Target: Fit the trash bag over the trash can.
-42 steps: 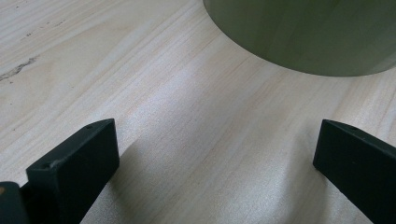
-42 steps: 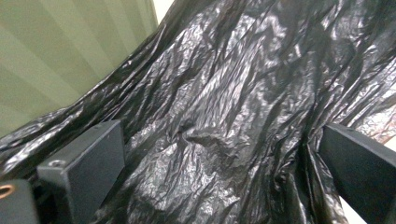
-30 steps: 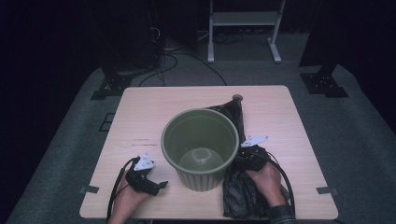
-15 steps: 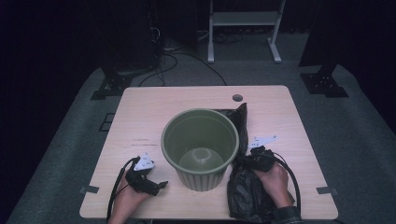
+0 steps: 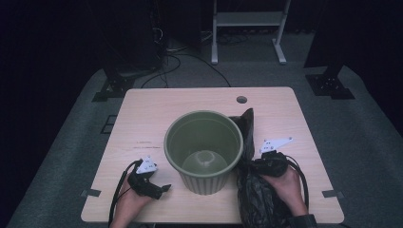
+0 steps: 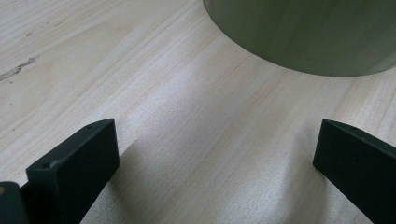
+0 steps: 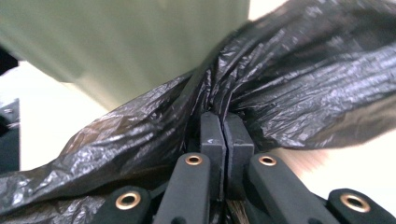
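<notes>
Your right gripper (image 7: 226, 135) pinches the black bag (image 7: 299, 88), right of the green bin (image 5: 203, 149); lining the bin remains. Your left gripper (image 6: 210, 154) rests spread, empty, near-left on the table (image 5: 142, 118).

The green bin (image 5: 203, 151) stands mid-table — bare tabletop (image 5: 157, 109) lies left of it and beyond it; the black bag (image 5: 254, 190) crowds its right side.
</notes>
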`<state>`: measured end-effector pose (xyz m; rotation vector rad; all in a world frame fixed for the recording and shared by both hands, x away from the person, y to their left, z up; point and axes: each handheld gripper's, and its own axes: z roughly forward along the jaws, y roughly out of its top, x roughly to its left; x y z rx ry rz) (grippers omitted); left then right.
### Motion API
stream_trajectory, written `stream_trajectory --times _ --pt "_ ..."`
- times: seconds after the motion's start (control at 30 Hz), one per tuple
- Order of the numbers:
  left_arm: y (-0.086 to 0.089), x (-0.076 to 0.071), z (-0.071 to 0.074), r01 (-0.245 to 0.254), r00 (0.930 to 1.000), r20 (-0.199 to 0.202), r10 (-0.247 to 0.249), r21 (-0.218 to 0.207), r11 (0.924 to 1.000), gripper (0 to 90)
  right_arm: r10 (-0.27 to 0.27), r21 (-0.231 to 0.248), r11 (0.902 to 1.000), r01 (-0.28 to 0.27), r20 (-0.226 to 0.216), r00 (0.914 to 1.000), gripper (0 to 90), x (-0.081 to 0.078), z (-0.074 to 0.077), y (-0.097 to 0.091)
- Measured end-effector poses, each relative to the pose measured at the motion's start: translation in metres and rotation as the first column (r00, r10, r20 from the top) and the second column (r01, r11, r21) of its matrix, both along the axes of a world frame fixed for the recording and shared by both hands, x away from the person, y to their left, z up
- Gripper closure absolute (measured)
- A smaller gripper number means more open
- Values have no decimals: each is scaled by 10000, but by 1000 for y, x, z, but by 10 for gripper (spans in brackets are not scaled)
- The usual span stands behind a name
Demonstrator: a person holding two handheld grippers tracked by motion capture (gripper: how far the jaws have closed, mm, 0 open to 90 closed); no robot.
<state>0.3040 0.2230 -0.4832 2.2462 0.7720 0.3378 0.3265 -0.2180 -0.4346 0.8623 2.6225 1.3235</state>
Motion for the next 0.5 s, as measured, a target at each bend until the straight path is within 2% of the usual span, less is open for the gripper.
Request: stream_trajectory --times 0.23,0.5 --pt "0 0 0 14 10000 -3 -14 17 10000 0 970 484 9940 -984 300 9948 882 -7 27 0" --pt "0 0 0 10 10000 13 -10 2 10000 0 1766 1121 9761 -1864 919 9800 882 -17 59 1"
